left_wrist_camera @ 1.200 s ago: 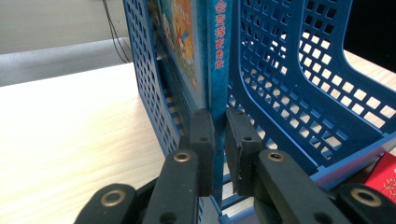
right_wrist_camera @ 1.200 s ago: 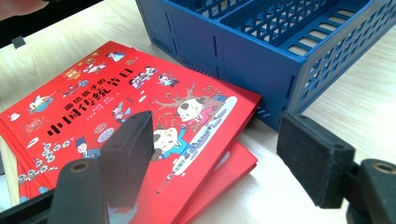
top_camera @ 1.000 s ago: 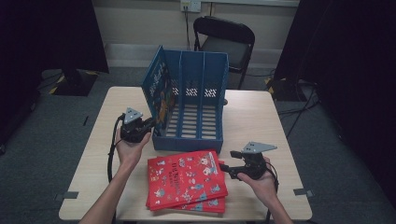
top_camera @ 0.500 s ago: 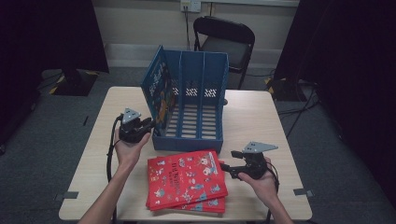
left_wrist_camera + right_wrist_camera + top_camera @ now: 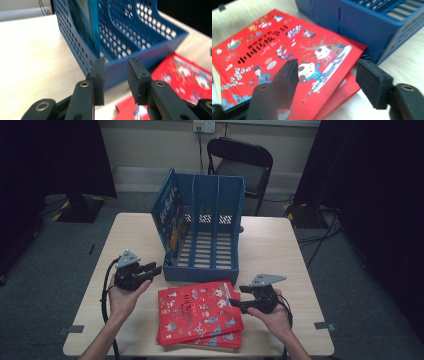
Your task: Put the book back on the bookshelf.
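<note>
Now left tool (image 5: 155,269) back, lower, right tool (image 5: 235,301) steady

High overhead; both close views on blue rack (image 5: 210,240).

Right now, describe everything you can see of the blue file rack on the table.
The blue file rack looks like perforated plastic, with upright dividers forming three open slots and a slatted base. It stands upright mid-table with its tall back toward the far edge. A blue-covered book stands in its leftmost slot; the other slots are empty. The red books lie just before its low front wall. The left tool hovers near its front left corner.
</note>
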The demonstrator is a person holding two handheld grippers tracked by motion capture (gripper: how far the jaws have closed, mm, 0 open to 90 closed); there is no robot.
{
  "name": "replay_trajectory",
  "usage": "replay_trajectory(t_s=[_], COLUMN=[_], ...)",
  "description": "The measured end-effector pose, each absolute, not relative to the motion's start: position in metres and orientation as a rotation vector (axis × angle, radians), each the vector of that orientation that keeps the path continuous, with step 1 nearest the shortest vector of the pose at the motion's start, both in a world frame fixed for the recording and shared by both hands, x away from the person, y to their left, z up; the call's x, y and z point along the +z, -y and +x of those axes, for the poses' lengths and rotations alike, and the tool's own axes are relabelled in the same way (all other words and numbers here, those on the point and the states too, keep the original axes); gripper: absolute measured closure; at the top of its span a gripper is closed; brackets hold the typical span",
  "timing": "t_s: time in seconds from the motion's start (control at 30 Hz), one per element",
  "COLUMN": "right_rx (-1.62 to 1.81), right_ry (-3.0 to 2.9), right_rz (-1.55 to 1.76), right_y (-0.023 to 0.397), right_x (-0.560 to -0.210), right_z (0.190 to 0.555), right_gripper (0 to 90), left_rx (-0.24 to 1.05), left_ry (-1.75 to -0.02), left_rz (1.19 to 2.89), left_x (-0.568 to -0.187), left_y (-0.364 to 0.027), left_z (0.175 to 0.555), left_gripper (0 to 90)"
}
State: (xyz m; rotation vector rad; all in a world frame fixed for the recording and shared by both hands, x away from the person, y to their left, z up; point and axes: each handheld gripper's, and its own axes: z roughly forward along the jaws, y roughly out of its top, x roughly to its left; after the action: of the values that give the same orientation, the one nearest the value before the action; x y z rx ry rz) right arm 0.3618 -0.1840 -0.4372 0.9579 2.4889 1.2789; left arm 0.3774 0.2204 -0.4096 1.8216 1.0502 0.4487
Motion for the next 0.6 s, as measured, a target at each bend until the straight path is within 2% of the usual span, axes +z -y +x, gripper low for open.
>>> replay_trajectory(t_s=[0.33,0.5,0.6], right_rx=[1.186,1.204,1.195], right_ry=[-2.540,-2.553,-2.547], right_rz=[0.915,0.991,0.983], right_y=[0.164,0.170,0.169], right_x=[-0.458,-0.465,-0.465], right_z=[0.365,0.367,0.366], right_gripper=[35.2,32.6,33.3], left_rx=[0.328,0.312,0.288], left_ry=[-1.052,-1.104,-1.107], left_rz=[1.893,1.918,1.927], left_x=[-0.441,-0.452,-0.457], left_y=[-0.220,-0.220,-0.219], left_z=[0.358,0.351,0.347], left_gripper=[68.3,58.4,55.9])
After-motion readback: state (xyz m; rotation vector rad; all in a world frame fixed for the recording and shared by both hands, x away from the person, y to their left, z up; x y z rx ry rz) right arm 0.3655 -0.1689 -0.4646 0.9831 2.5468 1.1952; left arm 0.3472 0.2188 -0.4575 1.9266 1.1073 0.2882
